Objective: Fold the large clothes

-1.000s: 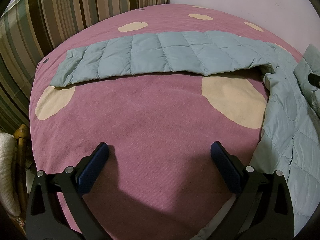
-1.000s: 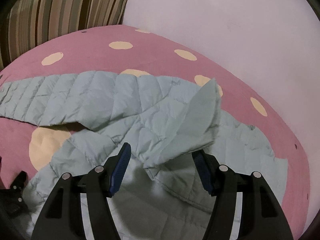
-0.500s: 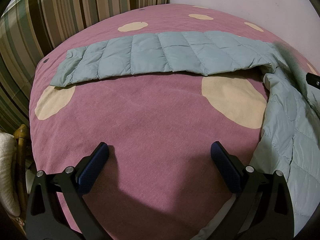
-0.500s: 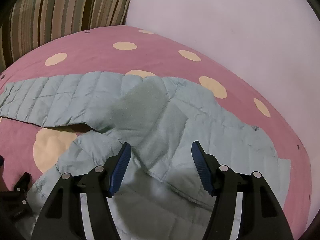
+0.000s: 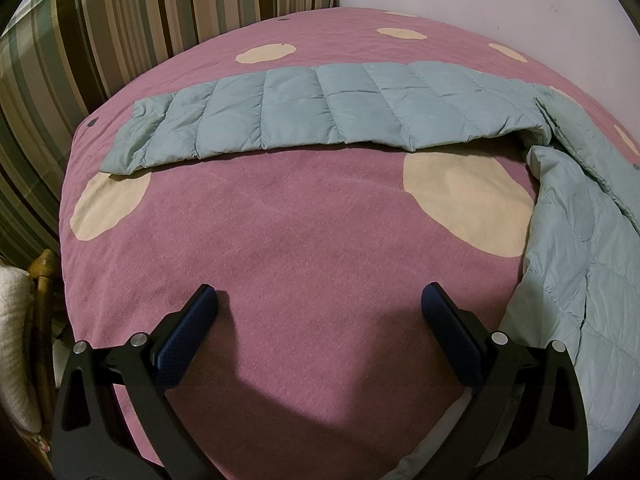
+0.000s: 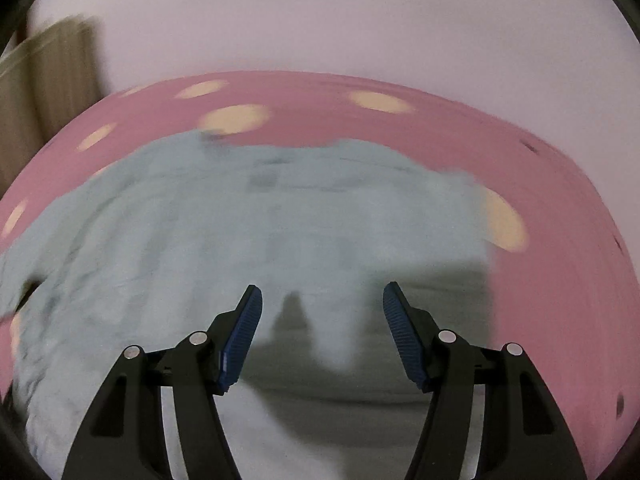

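A pale blue quilted jacket point(image 5: 592, 264) lies on a pink bedspread point(image 5: 304, 248) with cream dots. One sleeve point(image 5: 320, 116) stretches flat across the bed to the left in the left wrist view. My left gripper point(image 5: 320, 304) stands open over bare bedspread, apart from the jacket at its right. In the blurred right wrist view my right gripper point(image 6: 322, 304) is open above the jacket's body point(image 6: 248, 232), nothing between its fingers. The jacket's right edge point(image 6: 480, 240) ends against the pink cover.
Striped cushions point(image 5: 120, 28) stand behind the bed at the left, a pale wall point(image 6: 320, 16) at the back. A wooden chair part with a white cloth point(image 5: 20, 340) is at the bed's left edge.
The jacket flap that stood up between my right fingers has dropped flat. My right gripper has swung right over the jacket with a roll, and its view is now blurred. The left gripper has stayed still.
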Demonstrator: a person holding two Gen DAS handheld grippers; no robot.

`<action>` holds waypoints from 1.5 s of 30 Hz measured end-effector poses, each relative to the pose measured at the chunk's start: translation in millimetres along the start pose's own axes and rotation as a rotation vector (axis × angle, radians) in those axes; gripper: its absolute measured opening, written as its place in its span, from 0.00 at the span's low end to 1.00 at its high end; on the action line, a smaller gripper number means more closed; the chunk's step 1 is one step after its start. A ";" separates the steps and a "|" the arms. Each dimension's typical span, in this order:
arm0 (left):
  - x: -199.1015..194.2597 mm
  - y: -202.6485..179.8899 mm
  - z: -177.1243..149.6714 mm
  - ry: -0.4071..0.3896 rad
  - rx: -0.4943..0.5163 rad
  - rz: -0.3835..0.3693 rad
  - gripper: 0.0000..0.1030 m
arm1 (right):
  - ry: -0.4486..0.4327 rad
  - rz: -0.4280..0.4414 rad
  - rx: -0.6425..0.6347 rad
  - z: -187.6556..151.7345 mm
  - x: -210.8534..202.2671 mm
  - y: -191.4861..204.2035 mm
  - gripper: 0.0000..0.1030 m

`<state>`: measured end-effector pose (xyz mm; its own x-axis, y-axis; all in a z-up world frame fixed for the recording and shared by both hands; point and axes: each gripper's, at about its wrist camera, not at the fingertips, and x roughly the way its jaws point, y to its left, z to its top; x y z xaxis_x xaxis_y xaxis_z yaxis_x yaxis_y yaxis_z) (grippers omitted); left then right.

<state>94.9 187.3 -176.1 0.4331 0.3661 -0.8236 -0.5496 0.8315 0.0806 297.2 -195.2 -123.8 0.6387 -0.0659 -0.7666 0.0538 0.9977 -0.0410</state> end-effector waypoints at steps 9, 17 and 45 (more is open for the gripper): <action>-0.1 0.5 -0.2 0.000 0.004 0.007 0.98 | 0.101 0.052 0.239 -8.4 34.4 -93.9 0.31; -0.1 -0.1 -0.4 0.000 0.007 0.011 0.98 | 0.161 0.083 0.340 -21.6 58.6 -133.5 0.30; 0.3 0.5 -0.5 0.001 0.008 0.015 0.98 | 0.056 0.105 0.245 29.7 53.8 -115.4 0.48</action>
<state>94.3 187.6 -176.6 0.4241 0.3786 -0.8227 -0.5502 0.8292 0.0980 348.2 -314.4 -141.3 0.6077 0.0454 -0.7928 0.1779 0.9652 0.1917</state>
